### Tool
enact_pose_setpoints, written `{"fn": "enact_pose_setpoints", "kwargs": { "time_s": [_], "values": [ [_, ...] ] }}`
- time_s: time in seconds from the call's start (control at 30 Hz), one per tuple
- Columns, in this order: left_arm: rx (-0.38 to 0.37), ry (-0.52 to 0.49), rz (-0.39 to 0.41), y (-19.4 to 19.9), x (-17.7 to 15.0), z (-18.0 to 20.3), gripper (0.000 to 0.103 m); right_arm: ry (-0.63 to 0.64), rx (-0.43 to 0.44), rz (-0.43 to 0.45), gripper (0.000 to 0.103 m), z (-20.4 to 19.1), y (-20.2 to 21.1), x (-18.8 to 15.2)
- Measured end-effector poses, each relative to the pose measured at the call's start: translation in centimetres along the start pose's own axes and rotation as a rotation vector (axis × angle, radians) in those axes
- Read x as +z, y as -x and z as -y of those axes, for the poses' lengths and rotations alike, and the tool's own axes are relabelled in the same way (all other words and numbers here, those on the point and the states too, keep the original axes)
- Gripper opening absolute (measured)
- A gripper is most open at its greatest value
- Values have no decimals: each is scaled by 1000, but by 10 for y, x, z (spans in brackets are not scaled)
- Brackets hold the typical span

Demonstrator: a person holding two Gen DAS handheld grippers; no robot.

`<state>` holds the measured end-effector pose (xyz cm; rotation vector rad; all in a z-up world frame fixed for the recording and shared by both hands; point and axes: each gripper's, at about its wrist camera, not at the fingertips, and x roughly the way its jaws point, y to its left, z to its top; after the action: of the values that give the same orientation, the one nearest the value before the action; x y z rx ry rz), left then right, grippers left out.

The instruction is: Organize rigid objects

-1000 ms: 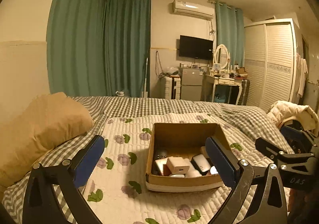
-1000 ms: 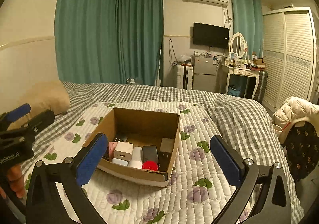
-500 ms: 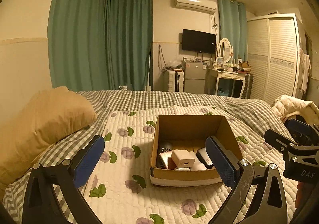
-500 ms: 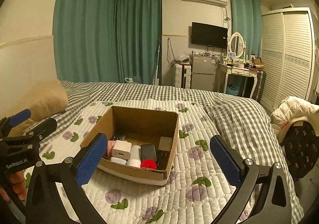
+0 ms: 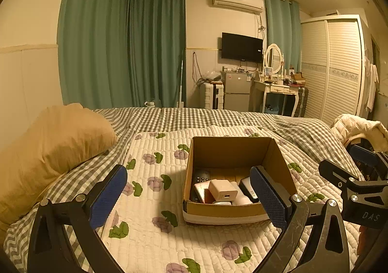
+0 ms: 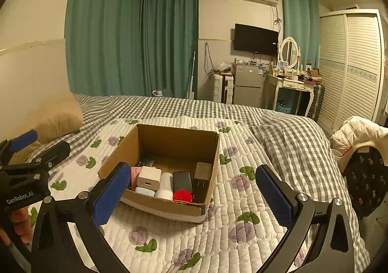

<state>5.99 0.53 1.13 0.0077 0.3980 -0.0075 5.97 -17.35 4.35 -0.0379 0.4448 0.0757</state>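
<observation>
An open cardboard box [image 5: 232, 151] [image 6: 178, 138] sits on the flowered quilt [image 5: 150, 224] on the bed. Inside lie several small objects: a white charger cube [image 5: 223, 190] [image 6: 149, 177], a black remote [image 5: 200, 176], a black power bank [image 6: 182, 182], a white tube [image 6: 165, 182] and a red cap [image 6: 182, 196]. My left gripper [image 5: 189, 196] is open and empty, held above the quilt in front of the box. My right gripper [image 6: 194, 196] is open and empty, also in front of the box. Each gripper shows at the edge of the other's view.
A tan pillow [image 5: 53, 142] lies on the left of the checked bedspread [image 6: 291, 142]. A white jacket [image 6: 359, 132] hangs over a chair on the right. Green curtains, a wall TV, a small fridge, a dressing table and a wardrobe stand at the far wall.
Both cameras have shifted slightly, and the box now sits a bit higher and closer in both views. Both grippers stay open and empty.
</observation>
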Motion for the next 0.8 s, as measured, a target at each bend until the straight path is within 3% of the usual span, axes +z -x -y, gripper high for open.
{"fn": "enact_pose_setpoints", "kwargs": {
  "time_s": [0.8],
  "values": [
    [-6, 26, -27, -4, 2, -3, 103, -14, -10, -21, 103, 4, -5, 0]
  ]
}}
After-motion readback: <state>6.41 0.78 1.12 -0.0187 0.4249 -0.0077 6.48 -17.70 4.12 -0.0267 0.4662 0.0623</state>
